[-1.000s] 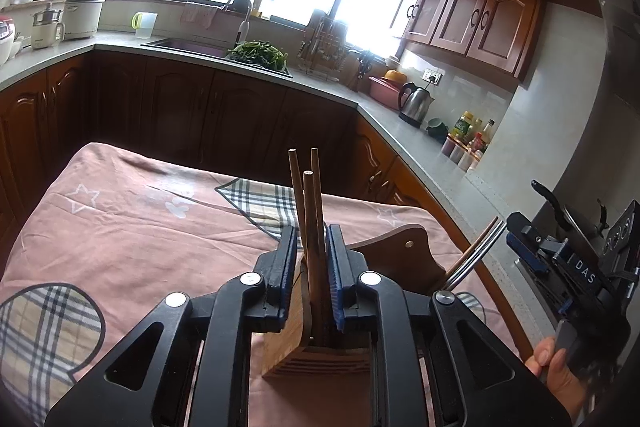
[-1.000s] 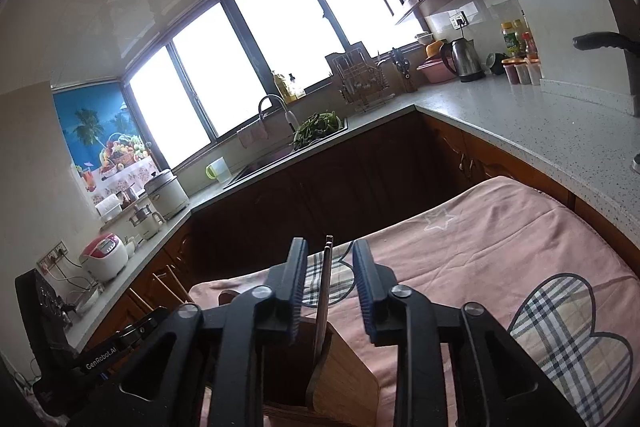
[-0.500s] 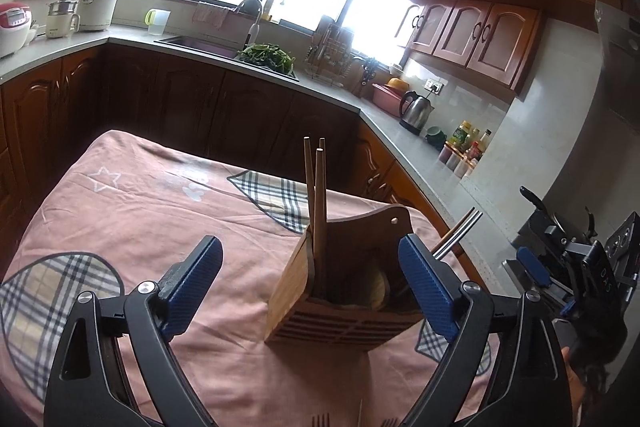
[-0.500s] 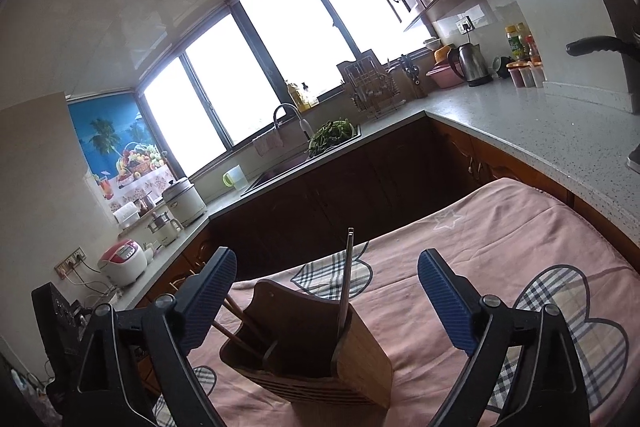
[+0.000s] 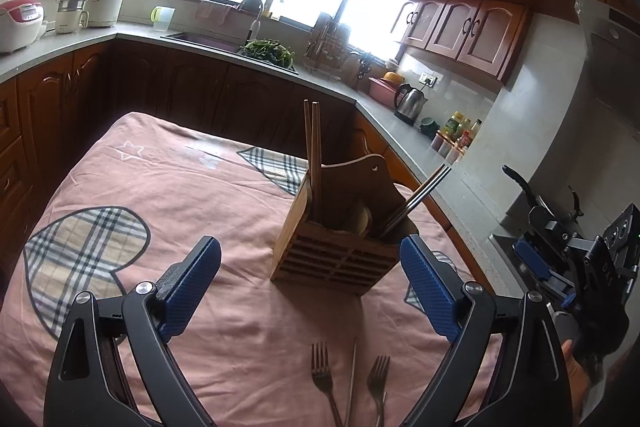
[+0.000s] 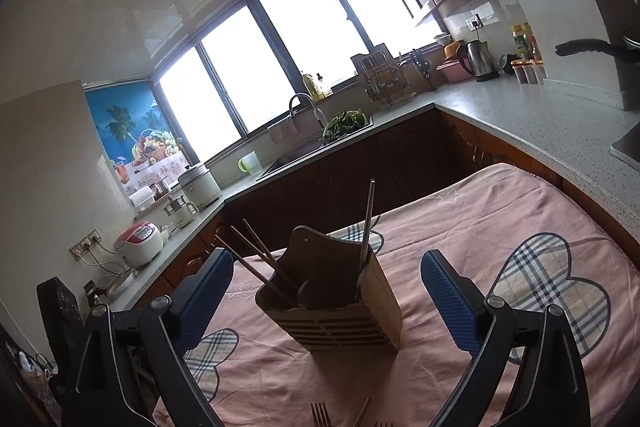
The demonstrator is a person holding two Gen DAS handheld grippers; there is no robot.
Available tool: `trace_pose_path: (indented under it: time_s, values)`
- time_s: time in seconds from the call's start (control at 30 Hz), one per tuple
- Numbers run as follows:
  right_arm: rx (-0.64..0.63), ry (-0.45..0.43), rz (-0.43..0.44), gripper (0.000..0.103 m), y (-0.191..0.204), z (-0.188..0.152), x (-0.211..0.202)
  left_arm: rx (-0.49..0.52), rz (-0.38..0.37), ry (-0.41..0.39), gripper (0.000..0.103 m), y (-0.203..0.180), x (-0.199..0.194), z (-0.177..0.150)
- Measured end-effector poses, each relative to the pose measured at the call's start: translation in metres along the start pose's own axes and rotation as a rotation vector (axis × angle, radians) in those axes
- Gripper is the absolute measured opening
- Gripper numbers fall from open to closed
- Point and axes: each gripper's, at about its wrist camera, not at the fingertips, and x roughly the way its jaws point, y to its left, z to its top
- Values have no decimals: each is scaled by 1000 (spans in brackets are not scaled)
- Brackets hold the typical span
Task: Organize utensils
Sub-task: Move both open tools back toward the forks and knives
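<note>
A wooden utensil holder stands on the pink tablecloth. Wooden chopsticks stand in its left slot and metal chopsticks lean in its right slot. Two forks and a single metal chopstick lie on the cloth in front of it. My left gripper is open and empty, just in front of the holder. In the right wrist view the holder sits ahead of my right gripper, which is open and empty. The right gripper also shows in the left wrist view.
Dark wood cabinets and a grey countertop wrap around the table's far and right sides. A kettle, bottles, a sink and rice cookers stand on the counter. A stove with a pan handle is at the right.
Both grippers opened, letting go of the chopsticks now standing in the holder, and drew back from it. The forks on the cloth have come into view.
</note>
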Motion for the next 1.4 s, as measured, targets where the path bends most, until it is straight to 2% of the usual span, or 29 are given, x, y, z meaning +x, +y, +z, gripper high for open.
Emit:
trace_pose_path:
  time_s: [0.5,0.87,1.13,1.4]
  values:
    - [17,71,-23,96,-6,-53,-51,-45,22,79,93,19,-31,-68]
    - [11,156,-50,96,-16,-100,-64,-53,45,120,93,31,-44,-105]
    - [1,206,-56,96,-20,-123,-64,-42,55,152,93,30,-41,-122]
    - [-9,232,-63,96,-24,-131,-61,6,39,191,93,14,-28,-127]
